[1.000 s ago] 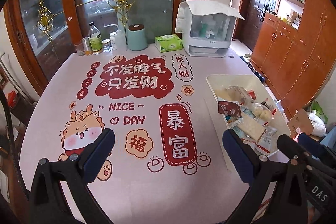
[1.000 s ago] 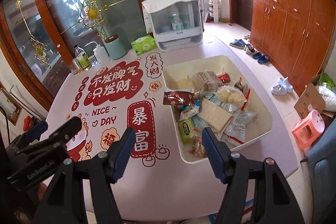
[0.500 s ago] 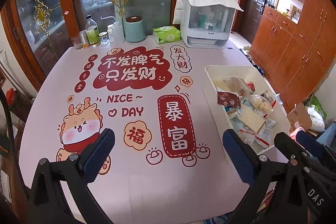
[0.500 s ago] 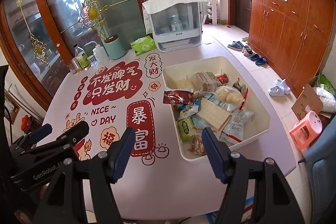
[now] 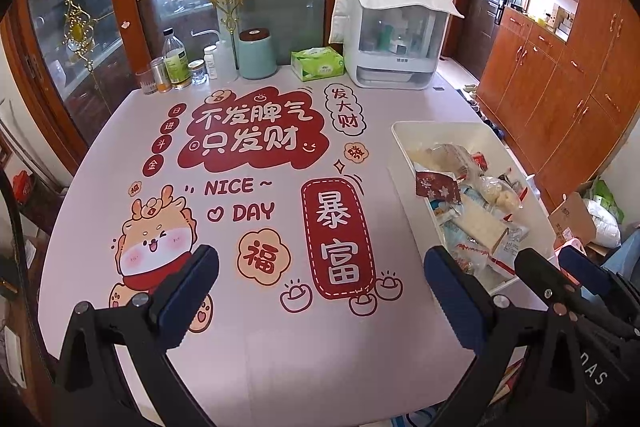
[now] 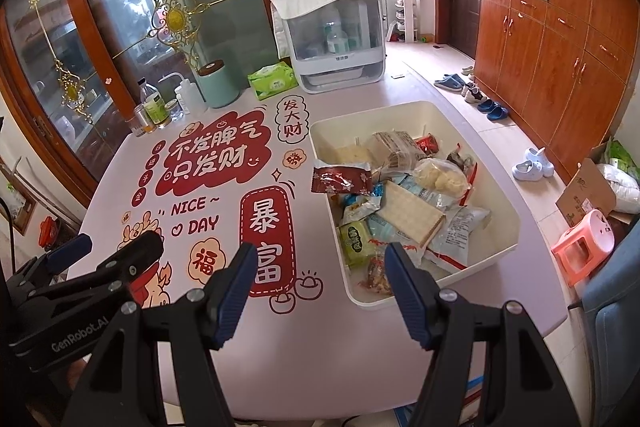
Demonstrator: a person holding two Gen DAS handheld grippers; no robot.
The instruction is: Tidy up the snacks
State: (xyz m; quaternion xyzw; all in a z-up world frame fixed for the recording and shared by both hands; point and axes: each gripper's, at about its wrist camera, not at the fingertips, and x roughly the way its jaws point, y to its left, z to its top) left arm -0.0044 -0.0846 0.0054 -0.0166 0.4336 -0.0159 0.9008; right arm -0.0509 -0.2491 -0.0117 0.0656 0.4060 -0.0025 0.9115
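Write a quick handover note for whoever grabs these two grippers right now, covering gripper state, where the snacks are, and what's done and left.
Left gripper: open, empty, above the printed table mat.
Right gripper: open, empty, near the front-left corner of the cream bin.
Snacks: all piled loose in the bin; the dark red packet hangs over its left rim, the cracker pack lies on top, the green packet sits near the front.
Done: nothing visibly sorted.
Left: all the organizing; no snack lies on the mat.
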